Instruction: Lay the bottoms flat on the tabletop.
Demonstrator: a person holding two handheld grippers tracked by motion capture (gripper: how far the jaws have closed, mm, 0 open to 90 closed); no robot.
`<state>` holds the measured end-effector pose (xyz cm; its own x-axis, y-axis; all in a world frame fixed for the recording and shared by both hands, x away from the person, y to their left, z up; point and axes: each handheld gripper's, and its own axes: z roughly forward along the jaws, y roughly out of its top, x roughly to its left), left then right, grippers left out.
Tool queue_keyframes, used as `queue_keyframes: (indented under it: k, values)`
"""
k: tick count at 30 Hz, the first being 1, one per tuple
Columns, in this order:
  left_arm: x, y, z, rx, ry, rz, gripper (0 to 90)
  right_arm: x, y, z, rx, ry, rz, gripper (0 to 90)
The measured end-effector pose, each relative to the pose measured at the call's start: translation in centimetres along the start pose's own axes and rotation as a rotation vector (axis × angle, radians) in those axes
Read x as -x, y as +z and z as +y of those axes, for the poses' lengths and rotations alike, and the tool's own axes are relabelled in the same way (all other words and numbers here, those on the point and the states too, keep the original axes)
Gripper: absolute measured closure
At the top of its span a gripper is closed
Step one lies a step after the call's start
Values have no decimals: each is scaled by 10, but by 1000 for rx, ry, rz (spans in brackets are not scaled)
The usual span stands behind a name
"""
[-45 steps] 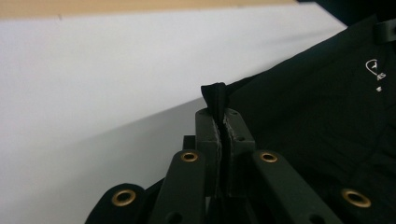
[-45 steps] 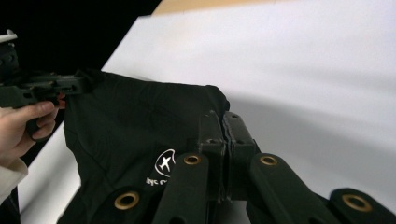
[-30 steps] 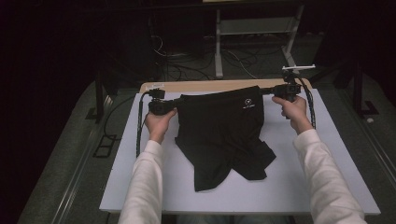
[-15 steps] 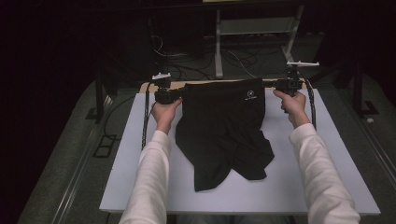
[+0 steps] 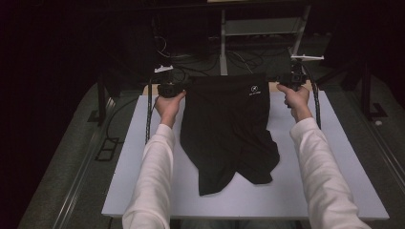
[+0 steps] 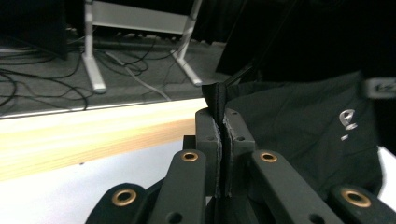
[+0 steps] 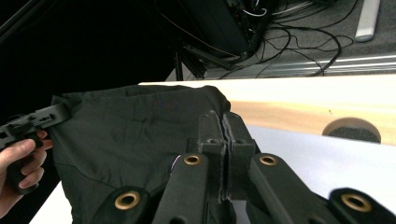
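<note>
Left tongs (image 6: 223, 135) and right tongs (image 7: 223, 140) clenched on black shorts (image 5: 229, 129) (waistband corners), hem on white table (image 5: 334, 191)

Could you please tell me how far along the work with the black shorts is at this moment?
Done: the left gripper and right gripper are each shut on a waistband corner of the black fabric shorts. In hand: the waistband hangs stretched between them. Left: the legs lie crumpled on the white table.

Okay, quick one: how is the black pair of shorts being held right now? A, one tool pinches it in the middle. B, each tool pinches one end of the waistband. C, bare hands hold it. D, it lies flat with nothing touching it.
B: the left tool and the right tool are each shut on a corner of the shorts waistband.
</note>
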<state>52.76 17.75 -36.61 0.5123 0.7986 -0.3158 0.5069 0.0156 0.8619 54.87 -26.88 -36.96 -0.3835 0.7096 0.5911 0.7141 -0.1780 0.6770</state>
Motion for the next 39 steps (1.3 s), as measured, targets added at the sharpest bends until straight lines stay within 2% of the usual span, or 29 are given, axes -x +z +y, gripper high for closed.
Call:
queue_keyframes:
  k: [2,4,10,11,12,13,14,15,16,17,18,19,20,22,27,29,36,39]
  values:
    - [-2,1,2,1,-9,-2,857,-2,0,3,0,-6,-3,868]
    - [-4,2,5,13,-15,-2,856,-9,0,14,5,-31,-10,868]
    - [-4,4,16,18,0,12,856,-21,-3,31,15,-75,-31,868]
    - [-4,5,17,29,-8,2,855,-21,-3,32,18,-82,-35,864]
    - [-5,7,15,24,-18,-9,850,-21,-2,31,21,-79,-36,856]
    - [-5,7,15,24,-18,-9,823,-19,-1,30,11,-68,-47,795]
    - [-6,10,12,7,-32,-17,823,-19,-1,30,11,-68,-47,795]
    - [-11,17,1,-31,-61,10,664,-13,4,22,-2,-9,-88,674]
    - [-14,18,-6,-34,-74,29,613,-9,7,16,-5,3,-87,642]
    - [-16,18,-13,-22,-94,27,586,-7,9,9,-8,-6,-99,617]
    - [-16,18,-13,-22,-94,27,566,-7,9,9,-8,-6,-99,617]
    - [-22,17,-24,7,-144,17,532,-1,15,-4,-33,-20,-118,572]
    - [-24,15,-29,19,-161,14,513,3,17,-11,-46,-20,-122,572]
    - [-26,12,-35,28,-177,14,489,10,20,-22,-58,-14,-122,566]
    - [-25,5,-40,34,-173,12,419,17,20,-36,-57,-5,-113,540]
    - [-22,1,-43,30,-163,-14,382,18,17,-42,-57,-12,-115,502]
    - [-11,-4,-51,13,-135,-36,259,11,10,-52,-54,-36,-103,392]
    - [-6,-6,-55,-5,-125,-56,172,6,5,-59,-71,-74,-94,306]
